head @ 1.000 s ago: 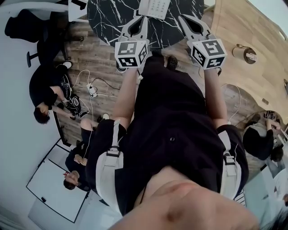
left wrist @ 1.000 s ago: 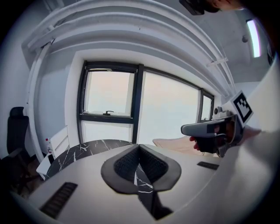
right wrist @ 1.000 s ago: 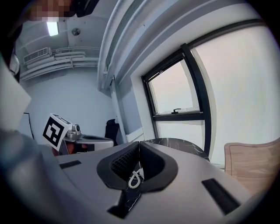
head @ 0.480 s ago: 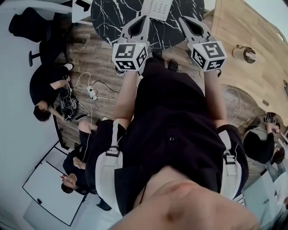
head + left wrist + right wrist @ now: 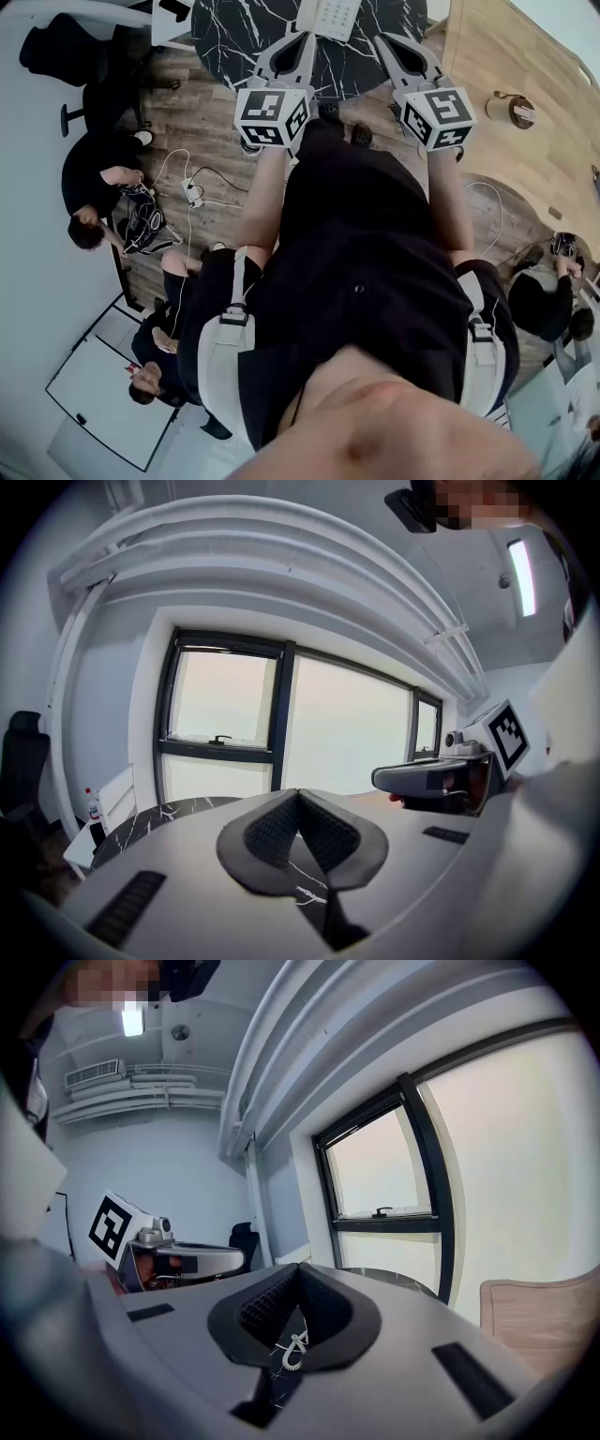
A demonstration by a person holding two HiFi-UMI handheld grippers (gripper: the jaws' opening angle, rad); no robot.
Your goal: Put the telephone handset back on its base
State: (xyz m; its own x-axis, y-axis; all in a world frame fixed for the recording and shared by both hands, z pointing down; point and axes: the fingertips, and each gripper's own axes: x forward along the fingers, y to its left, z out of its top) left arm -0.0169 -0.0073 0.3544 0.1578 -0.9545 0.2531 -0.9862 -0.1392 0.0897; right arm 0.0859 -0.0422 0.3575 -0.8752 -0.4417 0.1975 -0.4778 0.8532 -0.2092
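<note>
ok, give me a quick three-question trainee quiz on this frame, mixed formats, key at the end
1. True or false: the left gripper has its jaws shut together with nothing between them.
2. Multiple choice: the telephone sits on A) the wooden floor, B) the black marbled table, C) a chair.
3. Short answer: what does the right gripper hold?

Key: 1 true. 2 B. 3 nothing; its jaws are shut and empty.
</note>
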